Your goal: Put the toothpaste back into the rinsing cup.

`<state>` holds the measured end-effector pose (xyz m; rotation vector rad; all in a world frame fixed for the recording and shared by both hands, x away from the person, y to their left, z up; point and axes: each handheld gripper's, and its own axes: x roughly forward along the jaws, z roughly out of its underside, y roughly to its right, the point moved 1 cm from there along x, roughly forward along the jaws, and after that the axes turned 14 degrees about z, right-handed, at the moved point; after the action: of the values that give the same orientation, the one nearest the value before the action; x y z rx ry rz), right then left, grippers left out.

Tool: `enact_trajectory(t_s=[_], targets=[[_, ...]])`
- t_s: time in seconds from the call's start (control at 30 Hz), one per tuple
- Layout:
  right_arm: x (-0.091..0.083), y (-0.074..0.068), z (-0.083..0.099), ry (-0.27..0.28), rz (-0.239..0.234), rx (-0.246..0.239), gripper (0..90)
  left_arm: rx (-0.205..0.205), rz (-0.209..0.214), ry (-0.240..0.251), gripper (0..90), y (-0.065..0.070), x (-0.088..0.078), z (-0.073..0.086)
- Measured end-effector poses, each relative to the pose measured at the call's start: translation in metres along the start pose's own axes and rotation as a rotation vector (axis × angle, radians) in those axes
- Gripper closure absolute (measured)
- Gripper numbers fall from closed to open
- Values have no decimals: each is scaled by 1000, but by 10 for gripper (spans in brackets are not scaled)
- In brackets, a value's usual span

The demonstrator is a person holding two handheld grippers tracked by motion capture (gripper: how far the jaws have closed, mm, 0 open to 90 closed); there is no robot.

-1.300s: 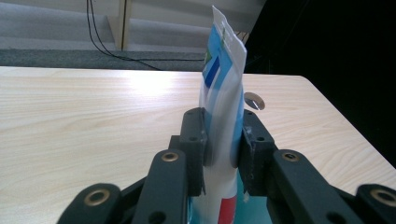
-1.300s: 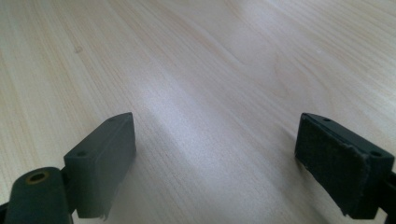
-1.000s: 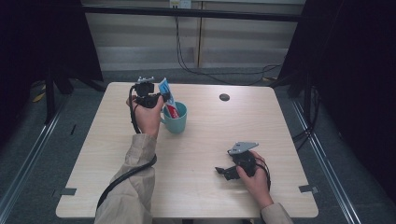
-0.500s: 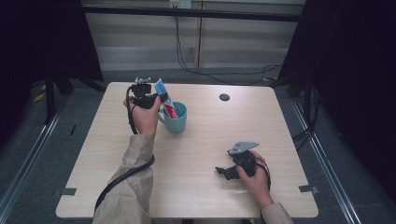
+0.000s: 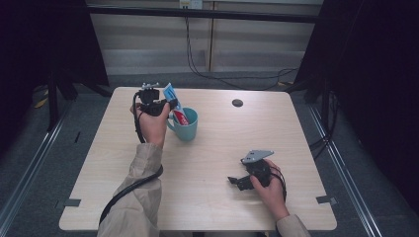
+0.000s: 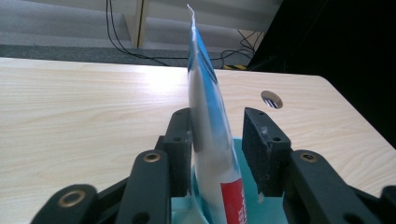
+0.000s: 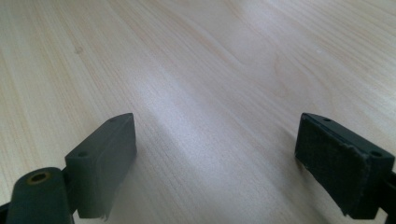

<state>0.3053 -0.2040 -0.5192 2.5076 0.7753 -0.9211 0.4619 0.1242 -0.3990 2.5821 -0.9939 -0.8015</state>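
A blue, white and red toothpaste tube (image 6: 205,116) stands upright in a teal cup (image 5: 185,126), its crimped end up. My left gripper (image 6: 218,114) sits around the tube at the cup's rim (image 6: 239,148). Its jaws have just been opening. The left pad lies against the tube and the right pad (image 6: 261,149) stands clear of it. In the high view the left gripper (image 5: 163,104) is at the back left of the table, beside the tube (image 5: 170,96). My right gripper (image 5: 236,181) rests low over the front right of the table, open, with bare wood between its jaws (image 7: 215,135).
The light wooden table (image 5: 217,148) has a dark round hole (image 5: 237,102) at the back centre, right of the cup. Black cables hang behind the table's far edge. Dark curtains and rails flank both sides.
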Motion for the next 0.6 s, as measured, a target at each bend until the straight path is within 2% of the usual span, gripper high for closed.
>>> enact_trajectory(t_s=[0.3, 0.4, 0.43, 0.6], targets=[[0, 0, 0, 0, 0, 0, 120, -10, -7, -4, 588, -2, -2, 4], [0, 0, 0, 0, 0, 0, 119, -5, -8, 6, 560, -1, -3, 4], [0, 0, 0, 0, 0, 0, 119, 8, -13, -3, 553, 0, -3, 4], [0, 0, 0, 0, 0, 0, 119, 10, -22, -14, 544, 0, -4, 6]])
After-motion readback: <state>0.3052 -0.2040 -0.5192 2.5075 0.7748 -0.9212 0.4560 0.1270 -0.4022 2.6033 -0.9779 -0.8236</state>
